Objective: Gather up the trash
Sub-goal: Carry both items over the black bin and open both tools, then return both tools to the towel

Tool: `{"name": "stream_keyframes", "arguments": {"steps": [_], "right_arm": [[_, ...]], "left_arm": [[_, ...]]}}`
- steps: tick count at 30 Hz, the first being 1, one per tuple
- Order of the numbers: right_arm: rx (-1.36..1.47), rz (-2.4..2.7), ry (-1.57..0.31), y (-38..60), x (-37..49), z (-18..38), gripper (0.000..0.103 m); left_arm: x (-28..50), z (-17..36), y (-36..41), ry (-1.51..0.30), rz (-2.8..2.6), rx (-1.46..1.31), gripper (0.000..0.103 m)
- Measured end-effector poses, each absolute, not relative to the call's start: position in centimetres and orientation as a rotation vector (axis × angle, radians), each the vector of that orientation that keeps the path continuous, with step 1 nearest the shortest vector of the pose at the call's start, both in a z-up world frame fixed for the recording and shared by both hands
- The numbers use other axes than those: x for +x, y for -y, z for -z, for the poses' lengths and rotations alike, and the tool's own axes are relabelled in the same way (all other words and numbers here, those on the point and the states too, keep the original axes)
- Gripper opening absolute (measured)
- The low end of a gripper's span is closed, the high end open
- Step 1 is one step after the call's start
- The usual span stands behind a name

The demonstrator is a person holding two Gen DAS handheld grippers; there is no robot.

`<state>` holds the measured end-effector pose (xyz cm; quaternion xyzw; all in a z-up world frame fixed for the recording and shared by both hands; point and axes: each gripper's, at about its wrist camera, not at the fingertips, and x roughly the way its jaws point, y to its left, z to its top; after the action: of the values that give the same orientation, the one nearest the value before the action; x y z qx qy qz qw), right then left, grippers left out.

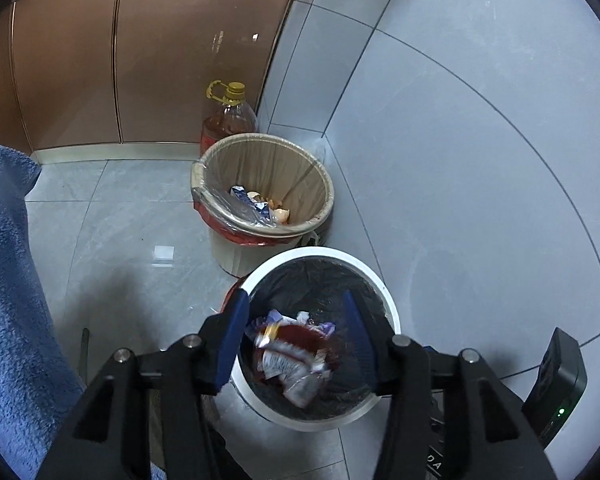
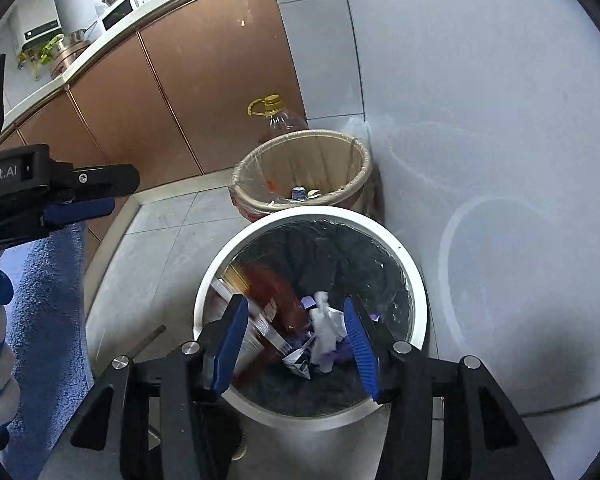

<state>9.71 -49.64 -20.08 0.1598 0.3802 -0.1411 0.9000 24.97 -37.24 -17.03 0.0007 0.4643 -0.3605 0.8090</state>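
Note:
A white round bin [image 1: 384, 280] with a black liner stands on the floor by the wall; it also shows in the right wrist view [image 2: 418, 280]. Inside lie crumpled wrappers [image 1: 296, 356], a red-brown packet [image 2: 276, 292] and white paper [image 2: 326, 320]; some of them look blurred. My left gripper [image 1: 296, 340] is open and empty above the bin's mouth. My right gripper [image 2: 296, 344] is open and empty above the same bin. The left gripper also shows at the left of the right wrist view [image 2: 80, 200].
A second bin [image 1: 324, 192] with a beige liner and food scraps stands behind, in the corner. A yellow-capped oil bottle [image 1: 230, 116] stands behind it against brown cabinets [image 1: 140, 60]. Blue fabric [image 1: 8, 300] hangs at left. A black device [image 1: 560, 380] is at right.

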Motion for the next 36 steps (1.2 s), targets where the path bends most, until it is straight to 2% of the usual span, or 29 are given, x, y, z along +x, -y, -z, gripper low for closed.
{"name": "stream_keyframes", "arguments": {"steps": [10,12,16,24,36], "right_arm": [[0.298,0.26,-0.691,46.2,8.3,15.3,0.052],[0.28,0.251,-0.663,45.2,7.8,13.8,0.053],[0.249,0.234,-0.608,43.4,6.9,10.8,0.055],[0.176,0.154,-0.52,39.0,5.0,5.7,0.056],[0.078,-0.045,-0.477,30.5,3.3,2.1,0.057]], "left_arm": [[22.2,11.3,31.4,-0.871,0.746,-0.062,0.048],[21.4,9.9,30.0,-0.834,0.737,-0.068,0.049],[19.5,7.0,26.7,-0.762,0.713,-0.08,0.059],[15.6,2.3,18.8,-0.655,0.684,-0.137,0.059],[10.0,0.6,3.8,-0.571,0.502,-0.158,0.06]]}}
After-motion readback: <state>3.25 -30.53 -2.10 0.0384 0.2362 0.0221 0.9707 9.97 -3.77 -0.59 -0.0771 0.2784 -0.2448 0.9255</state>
